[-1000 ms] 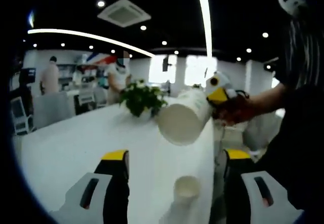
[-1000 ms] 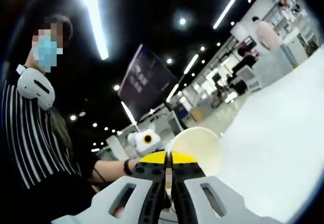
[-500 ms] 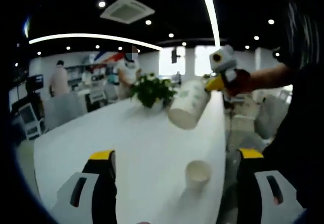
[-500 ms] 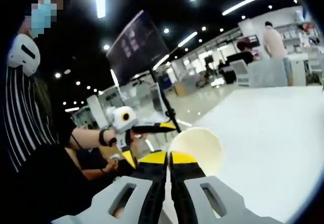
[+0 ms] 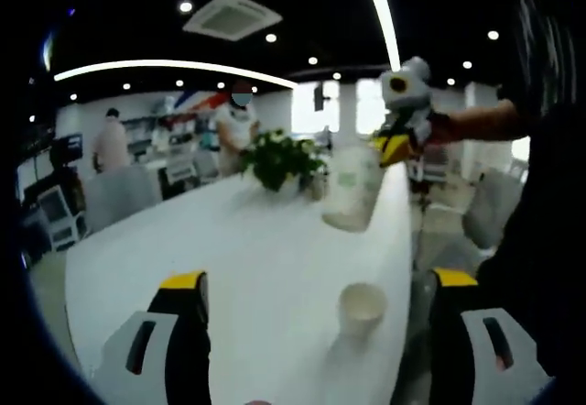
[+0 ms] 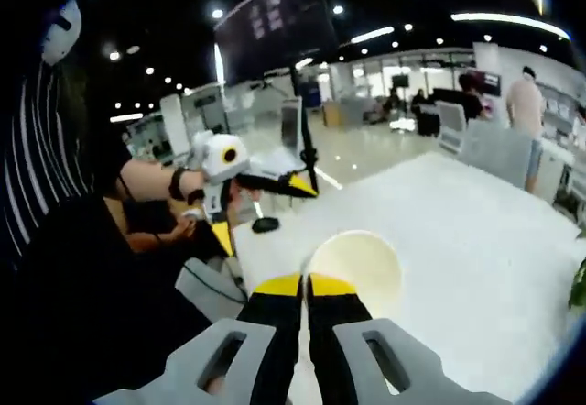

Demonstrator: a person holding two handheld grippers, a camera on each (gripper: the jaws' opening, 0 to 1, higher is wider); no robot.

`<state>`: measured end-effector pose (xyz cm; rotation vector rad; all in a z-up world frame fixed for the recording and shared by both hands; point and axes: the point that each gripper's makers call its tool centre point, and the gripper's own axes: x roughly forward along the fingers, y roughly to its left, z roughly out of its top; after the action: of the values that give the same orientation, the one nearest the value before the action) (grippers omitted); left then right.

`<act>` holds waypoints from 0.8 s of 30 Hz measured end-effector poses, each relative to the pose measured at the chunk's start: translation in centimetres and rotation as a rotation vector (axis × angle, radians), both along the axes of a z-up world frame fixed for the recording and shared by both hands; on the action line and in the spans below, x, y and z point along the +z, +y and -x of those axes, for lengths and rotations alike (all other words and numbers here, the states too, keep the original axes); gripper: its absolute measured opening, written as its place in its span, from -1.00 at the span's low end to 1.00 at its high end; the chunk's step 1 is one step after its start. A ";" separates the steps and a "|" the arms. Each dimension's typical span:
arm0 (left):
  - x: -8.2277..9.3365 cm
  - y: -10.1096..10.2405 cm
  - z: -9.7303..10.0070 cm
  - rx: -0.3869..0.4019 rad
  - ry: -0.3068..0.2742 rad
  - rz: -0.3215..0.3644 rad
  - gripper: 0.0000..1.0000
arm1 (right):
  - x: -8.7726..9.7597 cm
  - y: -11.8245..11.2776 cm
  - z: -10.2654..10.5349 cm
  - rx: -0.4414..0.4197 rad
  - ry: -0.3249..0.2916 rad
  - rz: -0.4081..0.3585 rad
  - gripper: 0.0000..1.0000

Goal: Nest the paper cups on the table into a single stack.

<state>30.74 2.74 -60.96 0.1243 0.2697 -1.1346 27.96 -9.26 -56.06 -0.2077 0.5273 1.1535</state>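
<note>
Left gripper view: the right tool (image 5: 396, 145) carries a pinched paper cup (image 5: 352, 196) mouth-down above the table (image 5: 229, 258), presumably to drop over the standing cup (image 5: 362, 309), while the left tool (image 5: 316, 332) waits with jaws apart.

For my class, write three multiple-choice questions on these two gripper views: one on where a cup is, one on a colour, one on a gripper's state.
1. Where does the loose paper cup stand?
A. on the white table
B. on the floor
C. on a chair

2. What colour are the tips of the left gripper?
A. red
B. yellow
C. green

3. How is the right gripper?
A. wide open, holding nothing
B. shut on a plant
C. shut on the rim of the held paper cup

Answers: 1 A, it stands upright on the tabletop between the left jaws; 2 B, both jaw tips are yellow; 3 C, the jaws meet over the cup's rim.
</note>
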 end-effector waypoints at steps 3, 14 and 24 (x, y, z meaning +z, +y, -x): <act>-0.2 0.5 -0.2 0.021 0.002 0.002 0.98 | 0.5 -0.1 -0.1 0.038 -0.054 0.086 -1.00; -1.1 1.7 -0.3 0.066 0.046 0.025 0.97 | 3.1 0.9 0.0 0.154 -0.140 0.247 -1.00; -2.3 1.7 0.6 0.027 -0.004 -0.072 0.97 | -1.0 1.3 1.3 0.261 -0.118 0.398 -1.00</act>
<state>30.11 4.45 -63.25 0.1867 0.3078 -1.0983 26.70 -7.95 -57.02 -0.7007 0.6345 1.2715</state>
